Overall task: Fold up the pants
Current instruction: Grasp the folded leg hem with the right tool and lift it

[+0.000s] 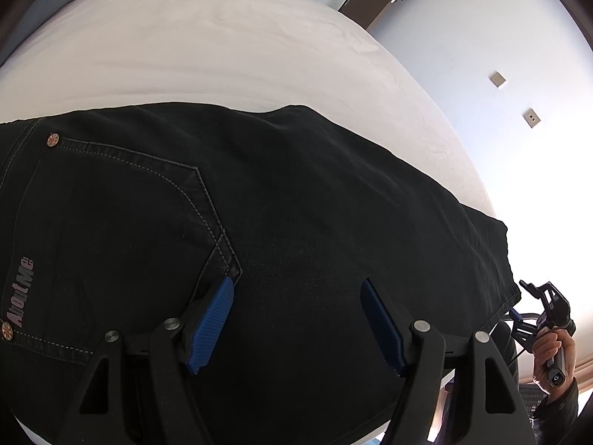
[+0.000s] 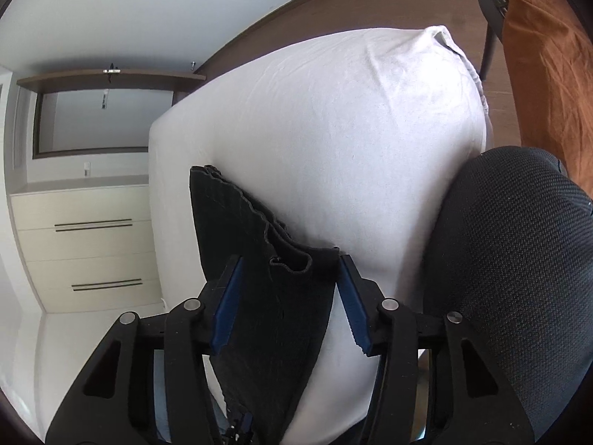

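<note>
Black jeans [image 1: 289,215] lie flat on a white bed [image 1: 222,48], back pocket with "AboutMe" label at the left. My left gripper [image 1: 298,285] is open just above the seat of the jeans, beside the pocket's corner. In the right wrist view the leg end of the jeans [image 2: 259,259] lies between the open jaws of my right gripper [image 2: 291,259], hems stacked at the bed's edge. The right gripper also shows in the left wrist view [image 1: 545,304], held in a hand at the far right.
A black mesh chair [image 2: 519,259] presses against the bed's right side. An orange cloth [image 2: 545,74] hangs at top right. White drawers [image 2: 85,244] stand to the left. A white wall with sockets [image 1: 496,79] lies beyond the bed.
</note>
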Demonstrator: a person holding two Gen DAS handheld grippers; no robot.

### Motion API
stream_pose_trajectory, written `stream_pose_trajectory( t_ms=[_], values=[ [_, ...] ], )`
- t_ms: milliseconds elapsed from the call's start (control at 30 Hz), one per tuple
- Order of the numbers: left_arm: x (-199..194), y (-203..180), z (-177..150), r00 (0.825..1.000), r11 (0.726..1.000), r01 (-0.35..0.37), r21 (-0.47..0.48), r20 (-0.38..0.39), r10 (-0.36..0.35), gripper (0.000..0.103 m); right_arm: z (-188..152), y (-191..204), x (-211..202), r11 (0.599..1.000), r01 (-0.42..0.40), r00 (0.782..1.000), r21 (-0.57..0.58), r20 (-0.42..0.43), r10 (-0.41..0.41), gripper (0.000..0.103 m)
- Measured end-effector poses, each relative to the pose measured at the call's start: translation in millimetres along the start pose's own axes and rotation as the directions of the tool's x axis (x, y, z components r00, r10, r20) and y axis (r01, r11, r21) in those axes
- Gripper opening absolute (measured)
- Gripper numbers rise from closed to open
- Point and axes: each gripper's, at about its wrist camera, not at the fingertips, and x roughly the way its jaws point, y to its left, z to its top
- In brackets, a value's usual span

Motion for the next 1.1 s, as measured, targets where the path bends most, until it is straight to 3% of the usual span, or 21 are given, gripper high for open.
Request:
stream_pose_trajectory(
  t_ms=[100, 233, 367, 467, 567, 733, 800, 1033, 1100],
  values=[
    [-2.0, 1.4, -0.4, 1.000, 1.000, -0.001, -0.008, 0.003, 0.001, 0.073, -4.8, -1.7, 2.3, 1.000, -0.020, 1.000, 0.019, 0.012, 0.019, 0.049],
    [-3.9, 0.4, 0.0, 1.000, 1.000, -0.018, 0.003, -0.002, 0.018, 0.073, -10.8, -11.6, 8.8, 0.997, 0.032, 0.999, 0.077, -0.010, -0.031, 0.050],
    [-4.9, 1.0, 1.9, 1.000, 1.000, -0.025, 0.000, -0.009, 0.025, 0.075, -14.3, -13.5, 22.5, 0.999, -0.006, 1.000, 0.052, -0.027, 0.008, 0.051],
    [-5.0, -0.8, 1.7, 0.999, 0.999, -0.038, 0.008, -0.011, 0.038, 0.076, -10.7, -19.5, 31.9, 0.992, -0.095, 0.995, 0.080, -0.017, 0.096, 0.051],
    [-4.7, -2.3, 1.6, 0.999, 0.999, -0.049, 0.018, -0.013, 0.049, 0.076, -7.2, -26.2, 38.2, 0.960, -0.258, 0.965, 0.110, -0.019, 0.262, 0.049],
    [-6.6, -1.8, 2.3, 0.998, 0.998, -0.053, 0.015, -0.019, 0.053, 0.076, -7.2, -37.9, 49.7, 0.916, -0.370, 0.927, 0.156, -0.004, 0.375, 0.042],
    [-6.6, -2.3, 1.3, 0.998, 0.998, -0.057, 0.018, -0.021, 0.057, 0.076, -9.9, -42.2, 50.1, 0.883, -0.436, 0.898, 0.177, 0.014, 0.440, 0.042],
    [-6.0, -4.8, 0.6, 0.997, 0.997, -0.074, 0.030, -0.025, 0.075, 0.076, -9.0, -41.5, 47.1, 0.859, -0.496, 0.868, 0.127, 0.032, 0.496, 0.042],
    [-5.7, -5.4, 0.6, 0.997, 0.997, -0.077, 0.032, -0.027, 0.078, 0.077, -7.1, -38.4, 50.4, 0.869, -0.483, 0.875, 0.108, 0.029, 0.483, 0.042]
  ],
)
